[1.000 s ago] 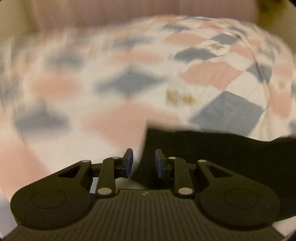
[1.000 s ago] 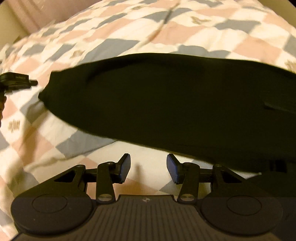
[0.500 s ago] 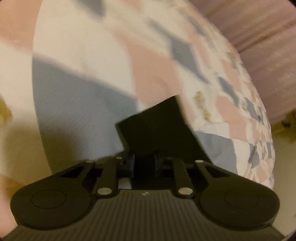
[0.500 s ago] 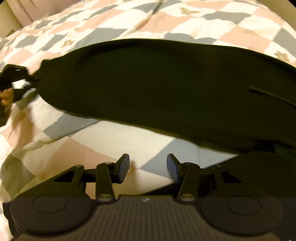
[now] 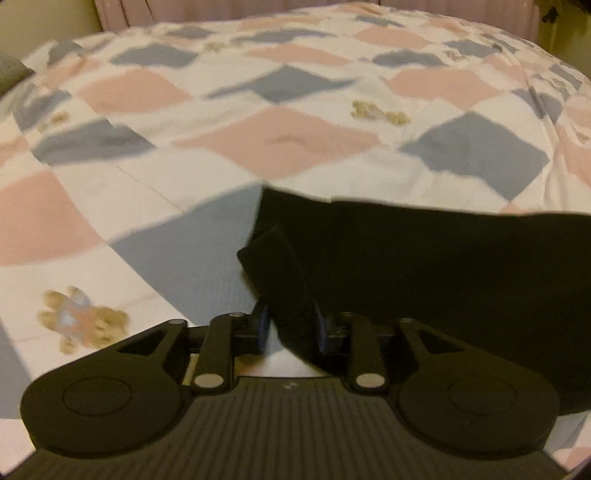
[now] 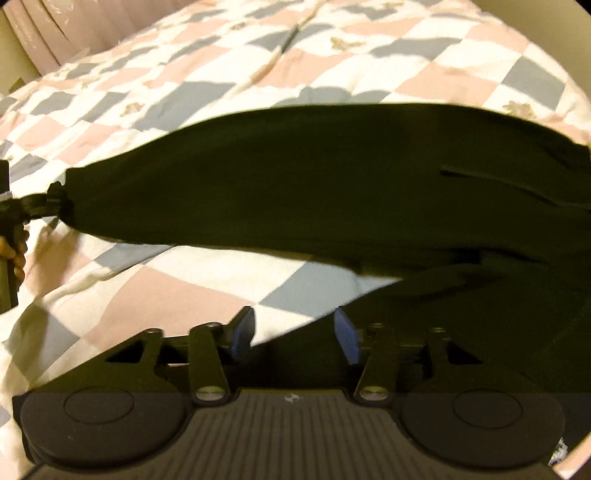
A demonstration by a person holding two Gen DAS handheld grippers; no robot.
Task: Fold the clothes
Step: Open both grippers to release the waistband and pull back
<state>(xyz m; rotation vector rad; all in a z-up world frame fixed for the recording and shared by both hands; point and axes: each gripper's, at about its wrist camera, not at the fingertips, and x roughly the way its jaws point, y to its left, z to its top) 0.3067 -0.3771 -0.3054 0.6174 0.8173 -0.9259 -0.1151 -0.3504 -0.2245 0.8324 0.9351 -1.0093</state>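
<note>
A black garment (image 6: 314, 177) lies stretched across a checked quilt (image 6: 207, 74). In the left wrist view my left gripper (image 5: 290, 326) is shut on the corner of the black garment (image 5: 424, 266), which runs off to the right. The right wrist view shows that same left gripper (image 6: 55, 201) at the far left, pinching the garment's end and lifting it. My right gripper (image 6: 293, 332) stands open low over the quilt, with a lower fold of the garment (image 6: 461, 314) just under its right finger and nothing between the pads.
The quilt (image 5: 258, 110) is pink, grey-blue and white with small teddy-bear prints (image 5: 81, 317). Pink curtains (image 6: 55, 29) hang behind the bed. A person's hand (image 6: 14, 251) holds the left gripper's handle at the left edge.
My left gripper closed on the garment's corner and has lifted and pulled it out to the left. The right gripper stayed open and shifted slightly toward the lower fold.
</note>
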